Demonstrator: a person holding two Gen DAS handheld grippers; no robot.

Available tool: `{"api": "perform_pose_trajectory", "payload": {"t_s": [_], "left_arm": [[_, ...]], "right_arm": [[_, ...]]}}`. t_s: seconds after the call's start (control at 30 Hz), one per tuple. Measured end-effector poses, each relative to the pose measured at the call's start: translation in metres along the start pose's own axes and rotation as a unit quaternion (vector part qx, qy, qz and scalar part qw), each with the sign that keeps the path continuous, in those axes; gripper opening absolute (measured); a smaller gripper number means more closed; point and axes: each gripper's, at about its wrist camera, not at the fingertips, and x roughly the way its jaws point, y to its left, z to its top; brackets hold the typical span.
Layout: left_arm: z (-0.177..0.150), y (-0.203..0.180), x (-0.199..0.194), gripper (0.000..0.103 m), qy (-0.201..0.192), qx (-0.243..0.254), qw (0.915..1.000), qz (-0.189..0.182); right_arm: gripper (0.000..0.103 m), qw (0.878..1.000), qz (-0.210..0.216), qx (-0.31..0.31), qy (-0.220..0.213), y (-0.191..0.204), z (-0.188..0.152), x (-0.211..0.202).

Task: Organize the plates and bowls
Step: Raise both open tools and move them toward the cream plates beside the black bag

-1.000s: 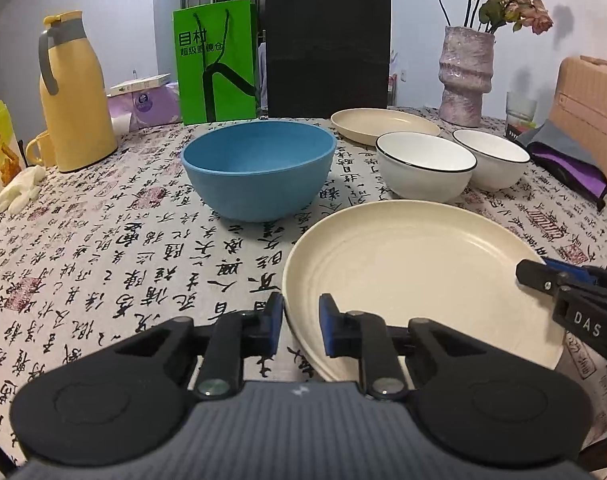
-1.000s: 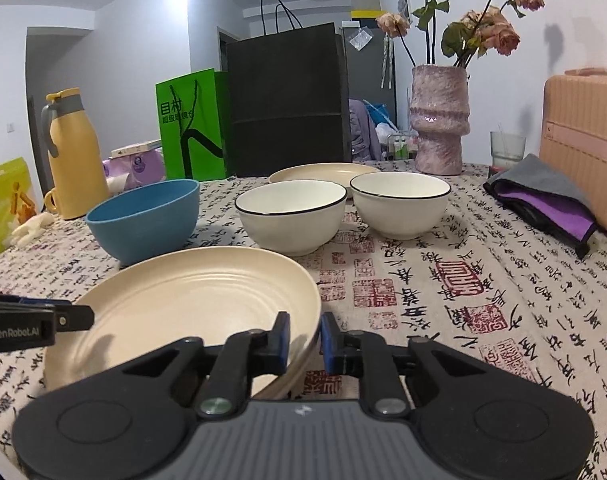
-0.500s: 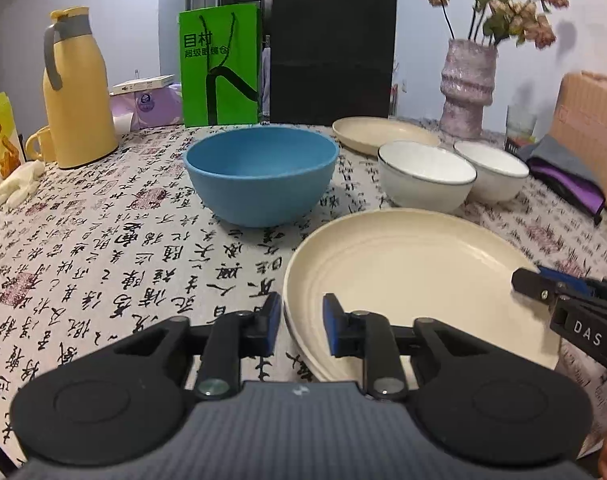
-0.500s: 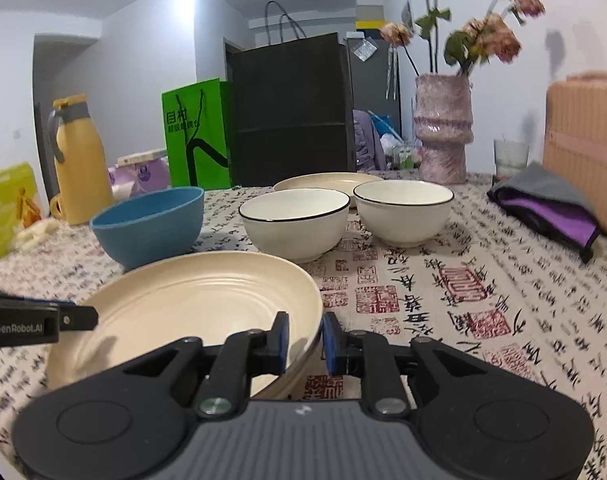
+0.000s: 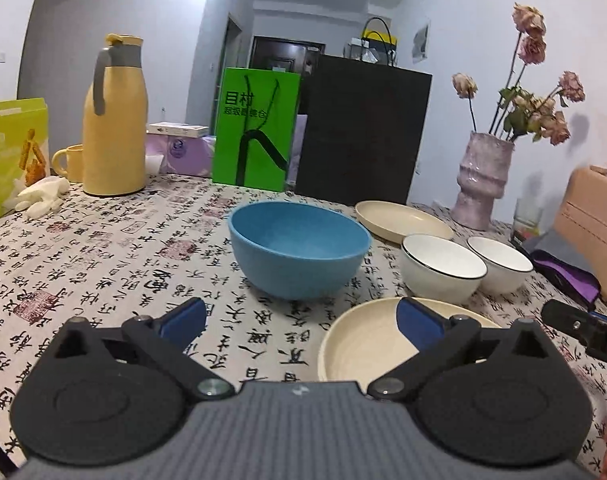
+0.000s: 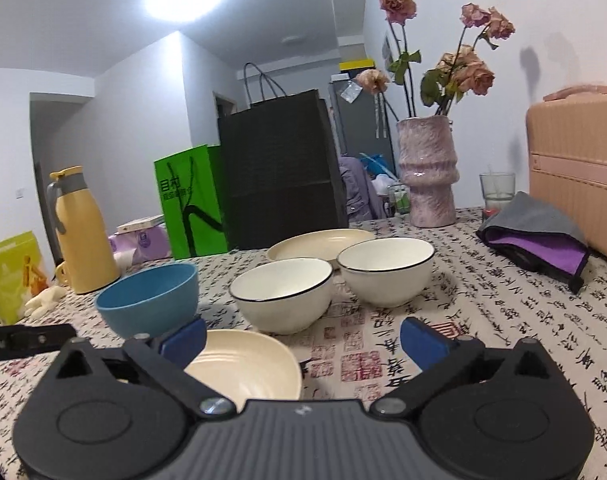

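Note:
A large cream plate point(image 5: 363, 344) lies on the table nearest me, also in the right wrist view point(image 6: 247, 372). My left gripper point(image 5: 299, 320) is open and empty, above and behind its left rim. My right gripper point(image 6: 303, 338) is open and empty, above its right rim. Behind the plate stand a blue bowl point(image 5: 299, 248) point(image 6: 147, 300), two white bowls with dark rims point(image 6: 281, 294) point(image 6: 385, 270) and a smaller cream plate point(image 5: 403, 222) point(image 6: 319, 242).
At the back stand a yellow thermos point(image 5: 113, 120), a yellow mug point(image 5: 69, 162), a green bag point(image 5: 255, 130), a black bag point(image 5: 361, 132) and a pink vase with flowers point(image 5: 483, 182). A purple-grey cloth point(image 6: 539, 236) and a tan case point(image 6: 575, 172) are at the right.
Both grippers have opened wide, let go of the large cream plate's rim, and pulled back and upward. The plate now lies free on the table.

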Motion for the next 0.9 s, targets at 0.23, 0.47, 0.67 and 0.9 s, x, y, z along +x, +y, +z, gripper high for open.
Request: {"api": "perform_pose_trajectory", "payload": {"t_s": [0.23, 0.47, 0.67, 0.9], "left_arm": [[0.000, 0.009, 0.006, 0.103, 0.004, -0.010, 0.9999, -0.001], [0.004, 0.014, 0.008, 0.103, 0.003, -0.015, 0.9999, -0.007], [0.014, 0.017, 0.009, 0.103, 0.000, -0.021, 0.9997, -0.016], [0.032, 0.020, 0.010, 0.103, 0.007, -0.035, 0.9988, -0.034]], "right_arm": [[0.103, 1.000, -0.008, 0.004, 0.006, -0.002, -0.005, 0.004], [0.103, 1.000, -0.015, 0.007, 0.009, -0.006, -0.004, 0.005], [0.103, 1.000, -0.009, 0.001, 0.001, -0.006, 0.009, 0.005], [0.103, 1.000, 0.019, 0.014, 0.007, -0.003, 0.034, 0.012]]}}
